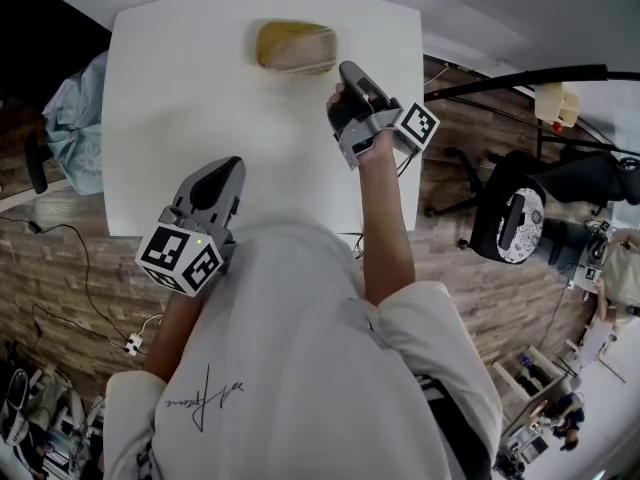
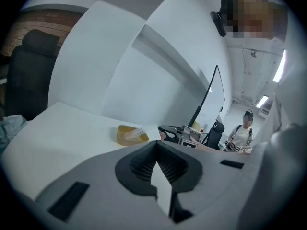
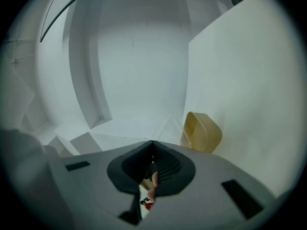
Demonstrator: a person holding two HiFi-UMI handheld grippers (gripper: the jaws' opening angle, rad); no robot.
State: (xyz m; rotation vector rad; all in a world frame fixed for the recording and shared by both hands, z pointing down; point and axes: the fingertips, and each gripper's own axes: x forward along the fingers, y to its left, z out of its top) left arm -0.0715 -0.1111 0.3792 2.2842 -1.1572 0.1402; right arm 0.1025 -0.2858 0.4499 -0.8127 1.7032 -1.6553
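Right gripper has its jaws pressed together on nothing, tips just to the right of a yellow tub that sits at the far side of the white table. Left gripper is likewise closed and empty, hovering over the table's near edge, well apart from the tub. The tub looks like thin, see-through plastic with a clear lid, so probably light, smooth and a little bendy in the walls. A pinch over the rim of its right wall seems the surest hold; squeezing hard could buckle it.
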